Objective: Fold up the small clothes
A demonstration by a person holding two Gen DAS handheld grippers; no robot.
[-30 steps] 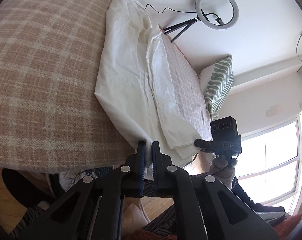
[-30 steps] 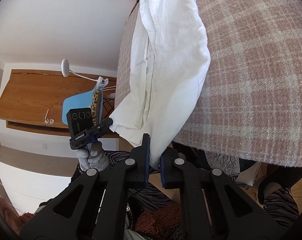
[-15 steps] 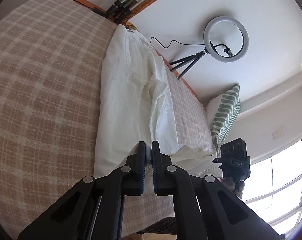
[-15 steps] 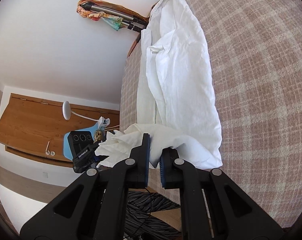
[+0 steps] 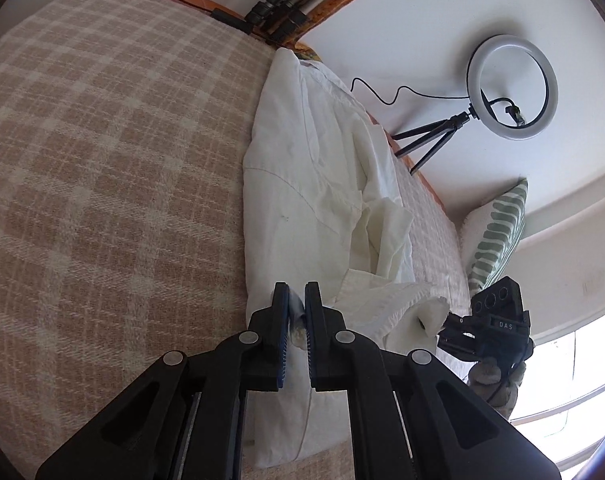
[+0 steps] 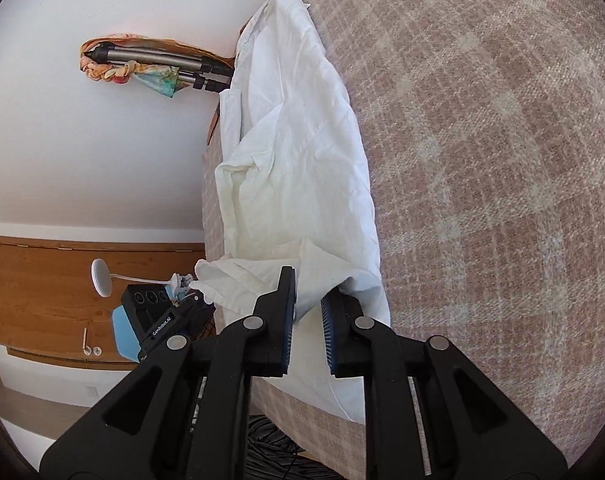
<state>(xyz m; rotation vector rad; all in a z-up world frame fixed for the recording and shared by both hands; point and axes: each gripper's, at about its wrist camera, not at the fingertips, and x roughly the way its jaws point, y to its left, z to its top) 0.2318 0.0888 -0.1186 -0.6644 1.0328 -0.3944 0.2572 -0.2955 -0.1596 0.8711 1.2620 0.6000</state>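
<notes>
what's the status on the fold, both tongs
Left tongs shut on white garment hem. Right tongs open, cloth loose between fingers. Hem brought up over garment on plaid blanket. Nothing in the way.

White walls, plaid bedspread (image 5: 102,184), ring light (image 5: 512,86), bright window (image 5: 574,392)

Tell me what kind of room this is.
Probably a bedroom at home: a bed under a checked blanket, a leaf-print pillow at its end, and a wooden cupboard by the wall.

Plaid blanket (image 5: 102,180), ring light (image 5: 512,86), striped pillow (image 5: 498,232).
</notes>
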